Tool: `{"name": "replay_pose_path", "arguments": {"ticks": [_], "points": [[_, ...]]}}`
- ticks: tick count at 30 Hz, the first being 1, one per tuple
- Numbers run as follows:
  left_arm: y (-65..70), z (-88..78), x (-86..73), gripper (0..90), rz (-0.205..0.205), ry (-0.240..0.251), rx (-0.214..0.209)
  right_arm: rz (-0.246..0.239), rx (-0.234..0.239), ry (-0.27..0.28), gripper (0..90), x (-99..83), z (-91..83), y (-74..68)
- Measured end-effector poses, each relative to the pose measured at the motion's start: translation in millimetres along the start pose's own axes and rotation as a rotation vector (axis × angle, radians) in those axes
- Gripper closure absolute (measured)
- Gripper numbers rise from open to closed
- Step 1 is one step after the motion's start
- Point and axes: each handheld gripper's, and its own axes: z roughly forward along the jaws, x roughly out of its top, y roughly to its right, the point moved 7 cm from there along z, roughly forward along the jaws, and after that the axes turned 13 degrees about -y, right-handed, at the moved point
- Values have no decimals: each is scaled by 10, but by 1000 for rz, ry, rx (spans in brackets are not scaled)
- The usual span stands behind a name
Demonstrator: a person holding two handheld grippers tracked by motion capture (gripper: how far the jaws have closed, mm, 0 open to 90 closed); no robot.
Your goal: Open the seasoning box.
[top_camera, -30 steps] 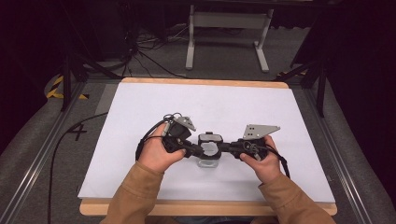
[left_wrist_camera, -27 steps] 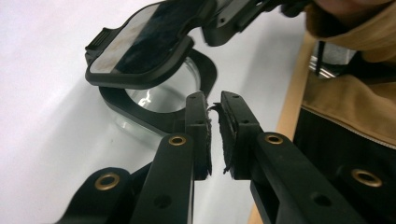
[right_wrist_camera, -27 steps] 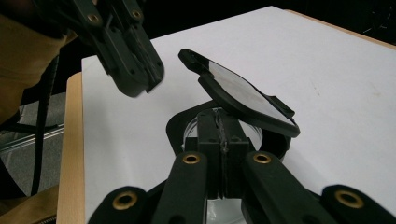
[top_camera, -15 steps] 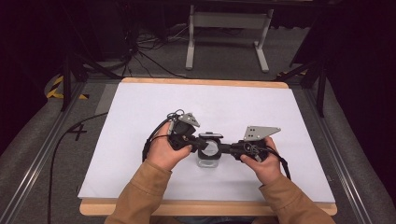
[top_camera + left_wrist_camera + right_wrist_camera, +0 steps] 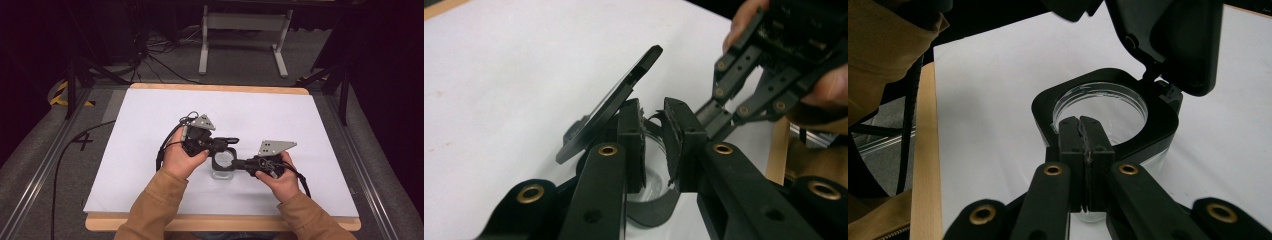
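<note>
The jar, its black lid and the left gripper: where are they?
jar (image 5: 1100, 107), right gripper view, clear rim
black lid (image 5: 1168, 42), right gripper view, flipped-up underside
left gripper (image 5: 653, 131), left gripper view, between its fingertips

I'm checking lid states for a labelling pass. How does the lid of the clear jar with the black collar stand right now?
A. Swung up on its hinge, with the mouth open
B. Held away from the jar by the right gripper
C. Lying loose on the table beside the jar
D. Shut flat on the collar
A: in the right gripper view the black lid stands raised at the hinge above the jar, whose round mouth is uncovered.
</note>
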Motion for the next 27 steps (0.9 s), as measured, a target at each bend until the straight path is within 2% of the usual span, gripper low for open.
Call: {"name": "replay_pose_path", "arguments": {"ticks": [1,3,5,8,10,14,17,19,21,27], "points": [[-15,-3,9,788,-6,12,1,-7,-7,4,900,-2,1,-2],[-36,6,19,757,-44,21,-8,-21,-23,11,900,-9,2,-15],[-80,11,26,757,-63,30,11,-25,-27,15,900,-11,2,-14],[-117,21,41,768,-74,48,22,-26,-27,31,900,-24,3,-13],[-144,33,54,766,-65,57,34,-26,-30,38,900,-31,3,-16],[-176,75,76,744,-83,75,44,-34,-42,47,900,-39,4,-22],[-210,96,79,751,-79,71,54,-32,-43,51,900,-44,3,-25],[-224,136,84,758,-99,81,54,-31,-43,58,900,-49,2,-26],[-252,164,83,759,-89,71,75,-30,-42,60,900,-53,0,-27],[-306,206,72,781,-121,80,109,-31,-43,61,900,-59,-4,-27]]}}
